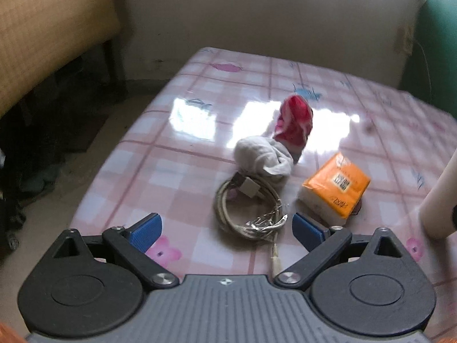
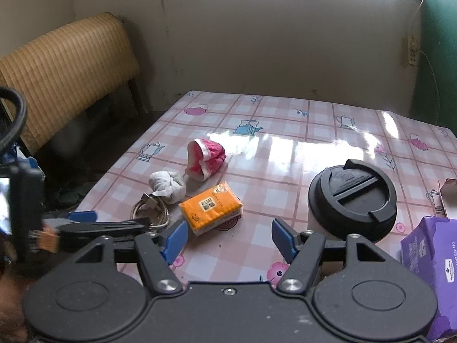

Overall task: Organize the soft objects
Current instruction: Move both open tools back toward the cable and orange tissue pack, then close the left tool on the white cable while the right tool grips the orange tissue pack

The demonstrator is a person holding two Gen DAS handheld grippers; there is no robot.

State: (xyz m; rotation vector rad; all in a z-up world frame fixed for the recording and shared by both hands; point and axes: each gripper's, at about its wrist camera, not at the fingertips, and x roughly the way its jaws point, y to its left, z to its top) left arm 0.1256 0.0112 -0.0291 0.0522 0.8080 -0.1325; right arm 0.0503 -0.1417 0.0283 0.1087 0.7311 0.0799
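A rolled red-and-white sock (image 1: 294, 124) (image 2: 206, 155) lies on the pink checked tablecloth (image 1: 177, 171) (image 2: 285, 177). A balled white sock (image 1: 264, 155) (image 2: 168, 184) lies just in front of it. An orange tissue pack (image 1: 335, 185) (image 2: 210, 207) sits to their right. My left gripper (image 1: 227, 230) is open and empty, just short of a coiled grey cable (image 1: 248, 208) (image 2: 150, 210). My right gripper (image 2: 230, 235) is open and empty, the tissue pack just beyond its left finger. The left gripper shows at the left edge of the right wrist view (image 2: 82, 220).
A white cup with a black lid (image 2: 352, 197) (image 1: 440, 200) stands at the right. A purple packet (image 2: 431, 268) and a small open box (image 2: 448, 197) lie at the far right. A woven chair back (image 2: 65, 74) (image 1: 48, 37) stands left of the table.
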